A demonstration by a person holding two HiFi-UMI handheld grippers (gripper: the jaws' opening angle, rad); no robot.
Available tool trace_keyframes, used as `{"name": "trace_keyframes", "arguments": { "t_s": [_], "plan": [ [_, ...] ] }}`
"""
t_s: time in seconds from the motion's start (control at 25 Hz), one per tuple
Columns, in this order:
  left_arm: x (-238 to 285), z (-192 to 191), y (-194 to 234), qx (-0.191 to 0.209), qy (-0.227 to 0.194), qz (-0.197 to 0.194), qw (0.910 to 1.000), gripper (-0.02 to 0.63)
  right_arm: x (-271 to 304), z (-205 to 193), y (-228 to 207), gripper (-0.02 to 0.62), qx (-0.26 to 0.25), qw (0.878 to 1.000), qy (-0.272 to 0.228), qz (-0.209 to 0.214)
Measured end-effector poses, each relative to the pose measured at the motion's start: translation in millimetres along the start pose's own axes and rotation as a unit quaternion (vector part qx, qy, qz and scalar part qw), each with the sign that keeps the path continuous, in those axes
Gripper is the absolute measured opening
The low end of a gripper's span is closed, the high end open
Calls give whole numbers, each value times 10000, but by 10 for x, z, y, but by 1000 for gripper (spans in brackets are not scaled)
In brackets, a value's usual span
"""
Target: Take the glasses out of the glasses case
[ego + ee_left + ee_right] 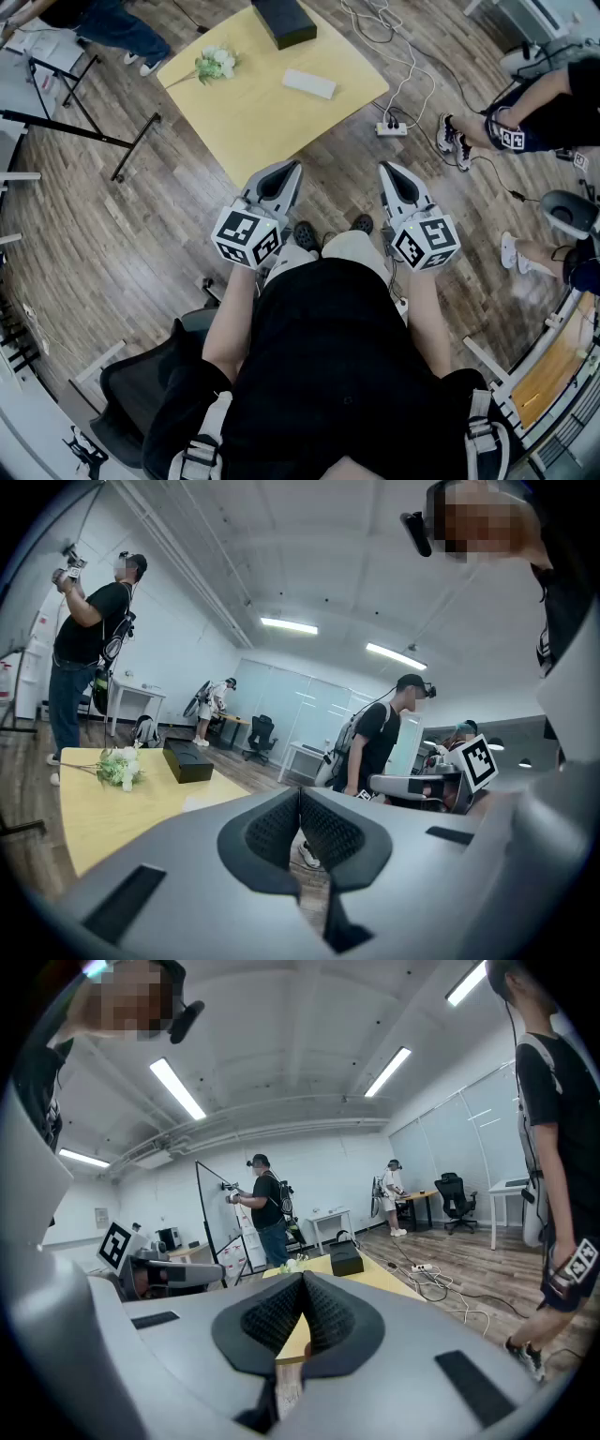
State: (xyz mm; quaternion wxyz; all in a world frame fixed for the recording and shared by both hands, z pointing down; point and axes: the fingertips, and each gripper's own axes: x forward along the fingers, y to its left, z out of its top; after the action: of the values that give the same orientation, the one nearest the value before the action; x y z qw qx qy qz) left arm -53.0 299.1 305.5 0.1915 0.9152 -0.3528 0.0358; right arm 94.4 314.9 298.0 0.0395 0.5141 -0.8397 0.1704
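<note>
A low yellow table (253, 112) stands ahead of me on the wood floor. On it lie a black oblong box (283, 21) at the far edge, a flat white case-like object (309, 83) and a small bunch of white flowers (216, 64). I cannot tell which of the two is the glasses case; no glasses show. My left gripper (292, 169) and right gripper (386, 171) hover side by side over my knees, short of the table's near corner. Both are shut with nothing between the pads. The black box (187, 759) also shows in the left gripper view, and the black box (346, 1260) in the right gripper view.
A power strip (391, 128) with white cables lies on the floor right of the table. A black stand (84, 131) reaches in from the left. A seated person's legs (525, 112) are at the right, and other people stand around the room.
</note>
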Motion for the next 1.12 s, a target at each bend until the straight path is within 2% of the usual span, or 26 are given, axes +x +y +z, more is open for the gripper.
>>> {"name": "trace_keyframes", "arguments": {
  "t_s": [0.44,0.68,0.88,1.12],
  "plan": [
    [-85,2,46,-31,-93,7,10000,21,75,6,140,15,-152,9998,4,94],
    [-59,-48,101,-125,-70,82,9999,23,155,7,294,17,-350,9986,191,341],
    [100,-147,144,-269,49,109,9996,23,224,-108,169,17,-241,9989,305,268],
    [352,-233,313,-391,238,243,9987,23,490,-135,-28,17,-102,9980,375,495]
  ]
}}
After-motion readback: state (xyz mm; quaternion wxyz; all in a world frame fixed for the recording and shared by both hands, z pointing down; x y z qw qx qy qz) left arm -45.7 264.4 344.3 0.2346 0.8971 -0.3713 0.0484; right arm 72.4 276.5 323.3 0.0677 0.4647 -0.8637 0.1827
